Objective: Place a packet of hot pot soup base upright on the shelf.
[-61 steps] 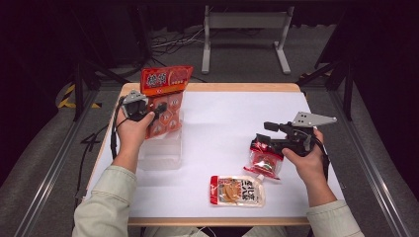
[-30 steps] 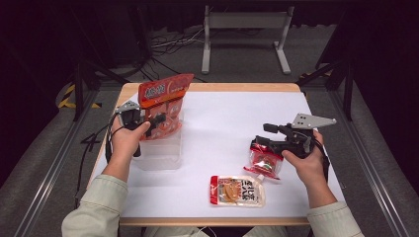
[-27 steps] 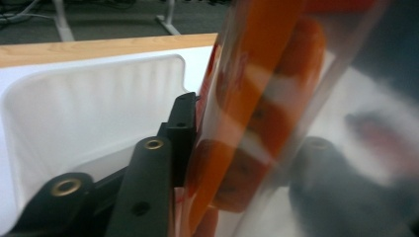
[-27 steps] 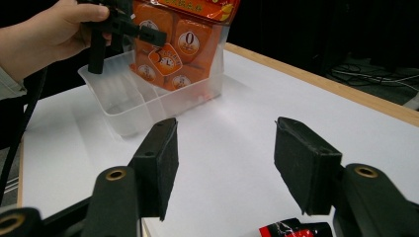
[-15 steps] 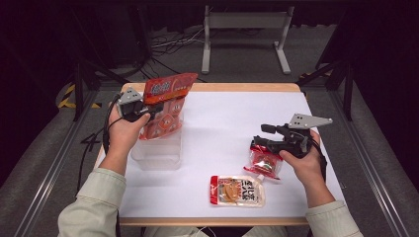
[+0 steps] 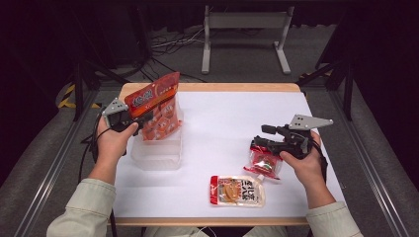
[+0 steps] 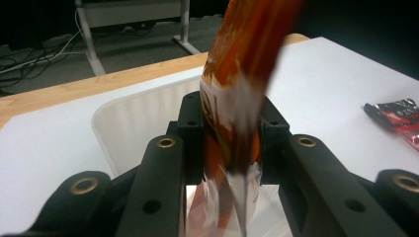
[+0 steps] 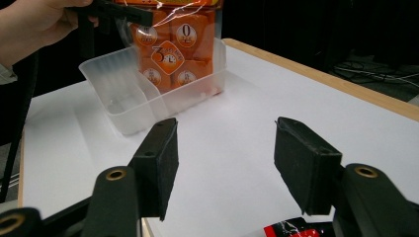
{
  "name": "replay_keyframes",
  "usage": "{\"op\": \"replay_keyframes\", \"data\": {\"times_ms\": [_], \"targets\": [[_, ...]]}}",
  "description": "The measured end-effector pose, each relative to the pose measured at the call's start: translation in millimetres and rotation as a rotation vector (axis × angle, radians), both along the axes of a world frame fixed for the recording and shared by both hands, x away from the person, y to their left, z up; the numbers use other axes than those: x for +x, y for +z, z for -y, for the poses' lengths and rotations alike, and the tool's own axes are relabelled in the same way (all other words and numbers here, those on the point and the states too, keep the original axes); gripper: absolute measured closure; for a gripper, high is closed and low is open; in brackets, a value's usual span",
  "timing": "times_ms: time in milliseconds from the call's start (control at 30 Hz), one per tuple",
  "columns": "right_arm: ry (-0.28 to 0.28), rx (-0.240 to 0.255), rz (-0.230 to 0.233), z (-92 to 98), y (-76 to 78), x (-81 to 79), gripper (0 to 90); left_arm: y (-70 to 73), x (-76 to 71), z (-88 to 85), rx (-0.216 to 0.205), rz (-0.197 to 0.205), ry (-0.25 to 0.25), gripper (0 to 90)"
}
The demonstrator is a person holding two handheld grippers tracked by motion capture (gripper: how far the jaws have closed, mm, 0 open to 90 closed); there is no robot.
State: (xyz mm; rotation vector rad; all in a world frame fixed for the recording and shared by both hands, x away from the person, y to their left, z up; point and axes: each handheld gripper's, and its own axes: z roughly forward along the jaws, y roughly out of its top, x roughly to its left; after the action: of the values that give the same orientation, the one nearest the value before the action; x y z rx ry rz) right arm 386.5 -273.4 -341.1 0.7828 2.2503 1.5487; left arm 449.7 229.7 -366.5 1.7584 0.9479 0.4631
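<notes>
An orange snack bag point(image 6: 157, 109) stands tilted in the far end of a clear plastic container point(image 6: 154, 157) at the table's left. My left gripper point(image 6: 137, 120) is shut on the bag's upper left edge; in the left gripper view the bag point(image 7: 242, 74) rises between the closed jaws point(image 7: 232, 118) above the container point(image 7: 133, 123). My right gripper point(image 6: 267, 138) hovers open just above a small red packet point(image 6: 263, 164) at the right. In the right gripper view its jaws point(image 8: 227, 163) stand wide apart with nothing between them, facing the bag point(image 8: 173, 49) and the container point(image 8: 123, 94).
A flat pouch with a red end and orange picture point(image 6: 237, 190) lies near the table's front edge. The white mat point(image 6: 222, 118) is bare between the container and the red packet. The wooden table edge point(image 6: 237, 87) runs along the back.
My left gripper has pulled left and toward the person, tipping the orange bag more upright over the container. The right gripper has stayed above the red packet.
</notes>
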Motion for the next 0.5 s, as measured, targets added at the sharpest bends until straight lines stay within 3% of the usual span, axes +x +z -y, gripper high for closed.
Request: {"op": "replay_keyframes", "data": {"times_ms": [167,233,333,400,467,500], "targets": [[-0.001,-0.001,0.0,0.5,-0.4,-0.6,43.6,-3.7,-0.8,-4.5,-0.036,0.005,0.014,71.2],[-0.006,0.001,0.0,2.0,-0.2,-0.6,43.6,-2.9,-0.2,-2.9,-0.033,0.001,0.004,71.0],[-0.014,0.002,0.005,4.3,0.0,-0.3,43.6,-0.3,0.9,0.6,0.014,-0.015,0.026,68.0],[-0.022,0.002,0.006,6.0,0.3,-0.3,43.6,-0.2,0.9,1.3,0.017,-0.019,0.03,60.4],[-0.03,0.003,0.007,8.4,0.4,0.0,43.6,-0.1,-1.7,1.9,0.006,-0.032,0.046,44.5],[-0.03,0.003,0.007,8.4,0.4,0.0,43.6,-0.1,-1.7,1.9,0.006,-0.032,0.046,40.7]]}}
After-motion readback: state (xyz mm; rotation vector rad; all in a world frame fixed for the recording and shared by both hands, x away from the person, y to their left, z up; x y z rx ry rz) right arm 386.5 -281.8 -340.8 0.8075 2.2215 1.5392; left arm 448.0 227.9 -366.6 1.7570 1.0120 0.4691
